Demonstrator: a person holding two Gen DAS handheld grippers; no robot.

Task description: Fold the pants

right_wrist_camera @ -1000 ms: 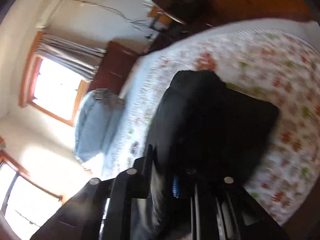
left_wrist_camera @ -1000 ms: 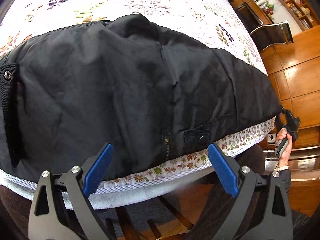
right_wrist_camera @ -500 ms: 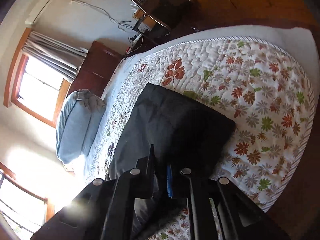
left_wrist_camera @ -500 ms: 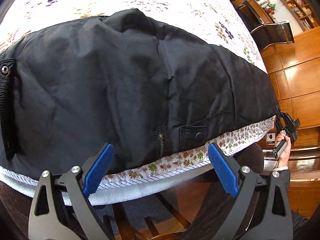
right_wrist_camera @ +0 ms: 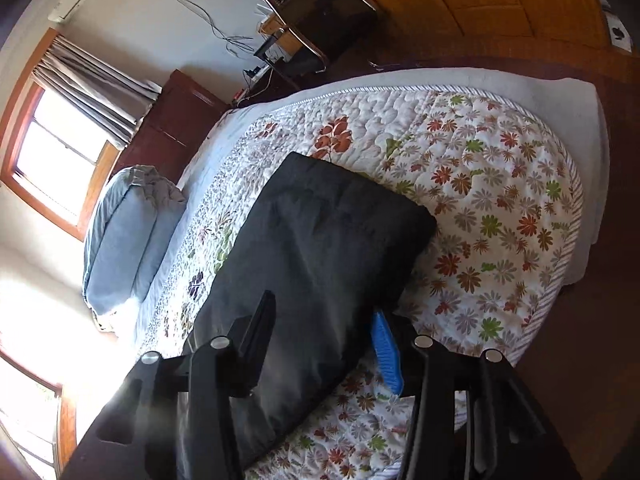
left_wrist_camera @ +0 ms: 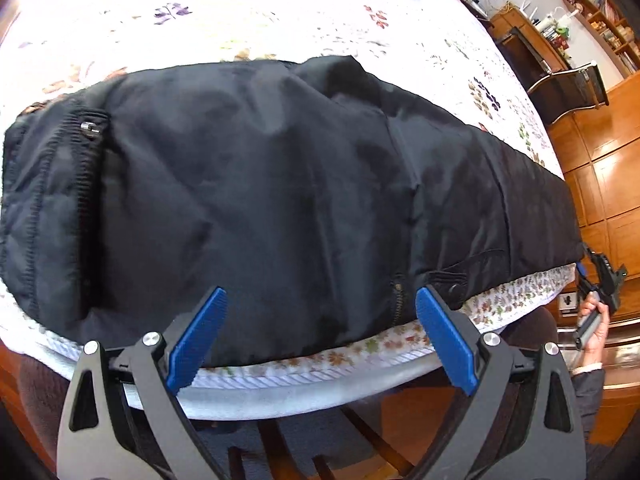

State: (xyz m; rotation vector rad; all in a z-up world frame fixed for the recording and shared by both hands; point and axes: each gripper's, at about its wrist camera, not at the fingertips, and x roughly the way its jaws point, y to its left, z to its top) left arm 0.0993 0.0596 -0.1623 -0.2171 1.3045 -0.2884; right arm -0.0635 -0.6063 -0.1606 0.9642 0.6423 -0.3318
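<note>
Your pants lie flat along the near edge of the bed, folded lengthwise, waistband to your left and hems running off to your right. Your left gripper hangs spread wide just off the edge, nothing between its pads. Your right gripper has just been opening; its jaws stand apart over the hem end, with cloth lying between them but not pinched.

The main risk is the edge. The long side of the pants sits almost at the quilt's border, so a pull toward you could drag them off the mattress. The fabric looks slick and puffy, so I judge a shallow bite may catch only the top layer and peel the two legs apart as you lift. If your two grippers rise unevenly, the fold will likely land skewed. A low pass with open jaws could also snag the snap or the zipper near your left gripper.
</note>
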